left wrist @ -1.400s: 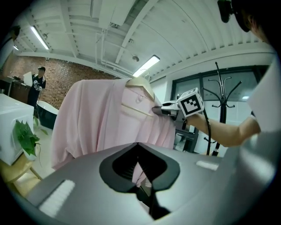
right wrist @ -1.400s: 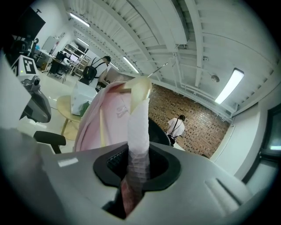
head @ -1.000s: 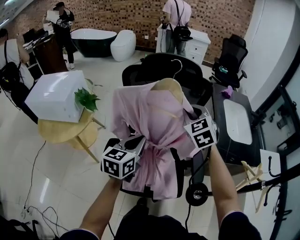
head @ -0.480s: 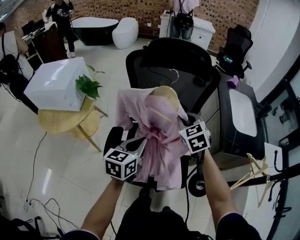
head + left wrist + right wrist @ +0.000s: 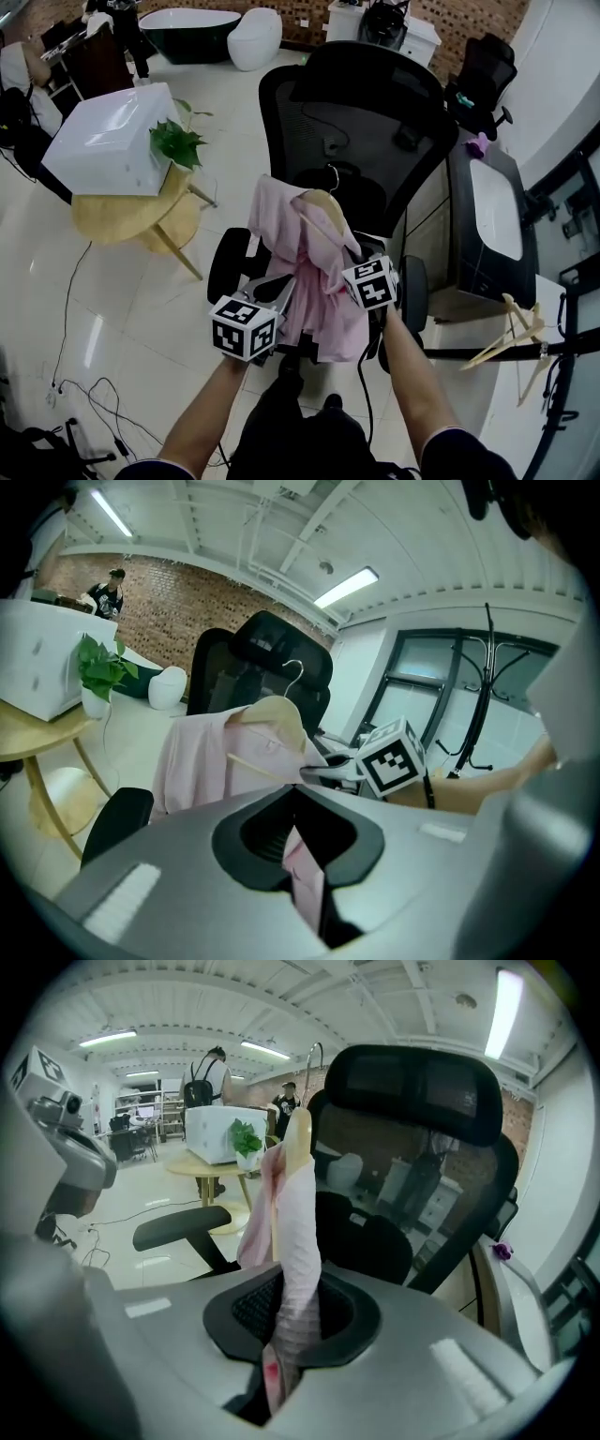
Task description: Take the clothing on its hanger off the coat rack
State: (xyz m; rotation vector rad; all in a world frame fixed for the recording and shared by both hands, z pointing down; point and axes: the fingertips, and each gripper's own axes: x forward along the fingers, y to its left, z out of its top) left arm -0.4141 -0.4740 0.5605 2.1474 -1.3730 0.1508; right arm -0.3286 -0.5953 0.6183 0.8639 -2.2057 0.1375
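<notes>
Clothing (image 5: 314,281) — pale pink, plain, with a small red spot low on the cloth in the right gripper view.
Hanger (image 5: 326,200): light natural wood.
Coat rack (image 5: 487,682): black.
Office chair (image 5: 366,122): black, mesh-patterned back.
Round table (image 5: 117,225): yellow wood.
Box (image 5: 108,145): white.
Plant (image 5: 175,145): green leaves.
Floor (image 5: 112,319): glossy cream tiles.
Far wall (image 5: 159,621): brown brick pattern.
Bathtub (image 5: 192,21) — black outside, white inside.
</notes>
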